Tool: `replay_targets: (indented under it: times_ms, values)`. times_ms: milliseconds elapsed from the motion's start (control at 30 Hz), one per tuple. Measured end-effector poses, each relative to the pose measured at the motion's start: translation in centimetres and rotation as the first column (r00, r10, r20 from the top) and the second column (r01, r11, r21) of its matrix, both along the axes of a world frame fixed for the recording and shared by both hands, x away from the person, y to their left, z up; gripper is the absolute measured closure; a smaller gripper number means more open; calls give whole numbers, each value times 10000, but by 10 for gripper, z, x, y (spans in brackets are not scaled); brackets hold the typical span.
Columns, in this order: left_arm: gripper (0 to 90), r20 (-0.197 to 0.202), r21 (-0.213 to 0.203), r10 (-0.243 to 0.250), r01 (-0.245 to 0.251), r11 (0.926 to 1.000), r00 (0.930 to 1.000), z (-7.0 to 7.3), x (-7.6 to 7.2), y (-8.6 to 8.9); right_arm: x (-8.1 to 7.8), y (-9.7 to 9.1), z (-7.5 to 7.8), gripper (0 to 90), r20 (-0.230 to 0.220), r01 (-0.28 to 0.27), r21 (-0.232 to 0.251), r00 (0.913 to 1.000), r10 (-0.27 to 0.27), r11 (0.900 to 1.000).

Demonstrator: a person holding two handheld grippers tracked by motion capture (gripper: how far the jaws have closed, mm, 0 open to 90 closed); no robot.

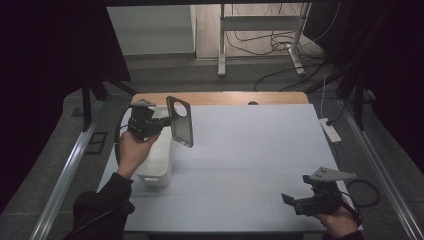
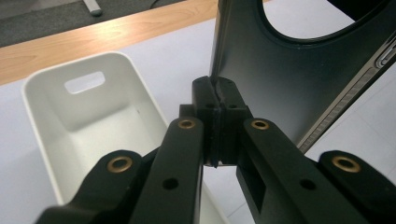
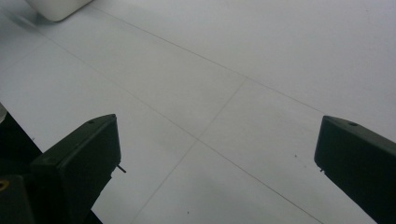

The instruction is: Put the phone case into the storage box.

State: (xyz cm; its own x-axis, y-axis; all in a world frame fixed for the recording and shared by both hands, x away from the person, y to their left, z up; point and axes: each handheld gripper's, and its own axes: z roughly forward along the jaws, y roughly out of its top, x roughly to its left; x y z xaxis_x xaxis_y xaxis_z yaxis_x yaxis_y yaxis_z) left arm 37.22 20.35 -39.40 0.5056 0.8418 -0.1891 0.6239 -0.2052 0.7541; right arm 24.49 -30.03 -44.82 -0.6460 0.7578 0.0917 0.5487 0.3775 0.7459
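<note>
A black phone case (image 1: 180, 120) with a big round camera hole hangs upright above the table at the left. My left gripper (image 1: 165, 120) is shut on its edge, held over the white bin (image 1: 159, 170). In the left gripper view the jaws meet on the case (image 2: 280, 79), just right of the empty bin (image 2: 93, 121). My right gripper (image 1: 290, 201) rests low near the table's front right, its jaws wide apart with nothing between them (image 3: 215, 154).
The white mat (image 1: 250, 150) covers the table, with a wooden strip (image 1: 225, 97) along the far edge. A white power strip (image 1: 330, 129) lies at the right edge. A corner of the bin (image 3: 56, 7) shows far off in the right gripper view.
</note>
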Motion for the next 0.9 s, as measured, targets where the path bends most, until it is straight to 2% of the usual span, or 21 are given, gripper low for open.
replay_targets:
  times_ms: [433, 900]
  values:
    - [888, 155, 122, 328, -330, 9994, 9993, 8, 9, 10, -11, -22, 2, 7, 98, 715, 230, 9974, -717, 9972]
    - [888, 165, 209, 733, -736, 9971, 9972, 11, 22, 19, -13, -23, 2, 4, 139, 860, 192, 9962, -863, 9961]
